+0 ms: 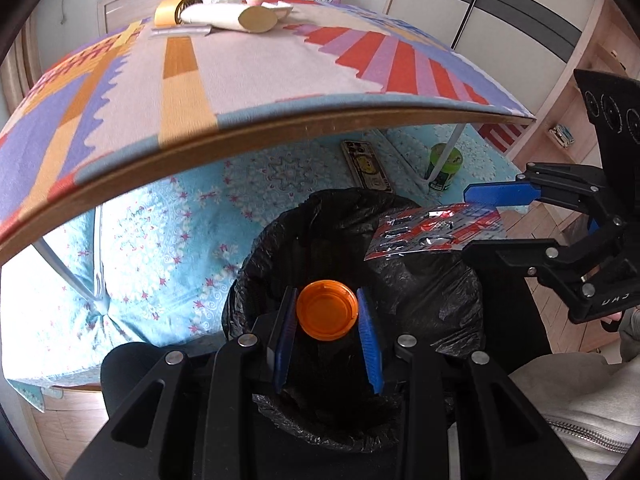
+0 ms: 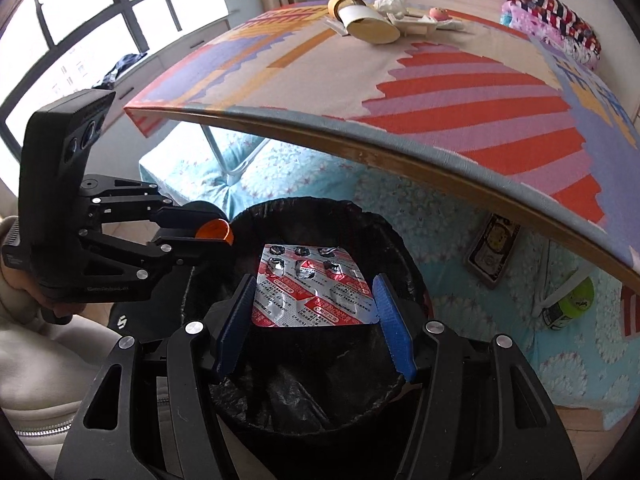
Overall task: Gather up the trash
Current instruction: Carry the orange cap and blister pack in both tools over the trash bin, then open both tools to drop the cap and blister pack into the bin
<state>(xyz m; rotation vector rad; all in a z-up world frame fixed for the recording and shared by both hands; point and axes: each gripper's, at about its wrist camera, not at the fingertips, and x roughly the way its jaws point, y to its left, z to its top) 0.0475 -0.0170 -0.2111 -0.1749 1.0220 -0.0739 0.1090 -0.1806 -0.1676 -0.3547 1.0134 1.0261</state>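
My left gripper [image 1: 326,316] is shut on an orange bottle cap [image 1: 327,310] and holds it above the black-lined trash bin [image 1: 432,300]. My right gripper [image 2: 316,300] is shut on a red and silver pill blister pack [image 2: 312,292] and holds it over the same bin [image 2: 404,264]. In the left wrist view the right gripper [image 1: 476,220] holds the pack [image 1: 436,230] over the bin's right rim. In the right wrist view the left gripper [image 2: 212,234] holds the cap [image 2: 218,230] at the bin's left rim.
A low table [image 1: 280,76] with a colourful cloth stands beyond the bin. At its far end lie a tape roll [image 1: 174,10], a cardboard tube [image 1: 240,18] and crumpled tissue [image 2: 394,2]. Under it, on a blue patterned mat, lie a green can [image 1: 444,166] and a flat box [image 1: 366,164].
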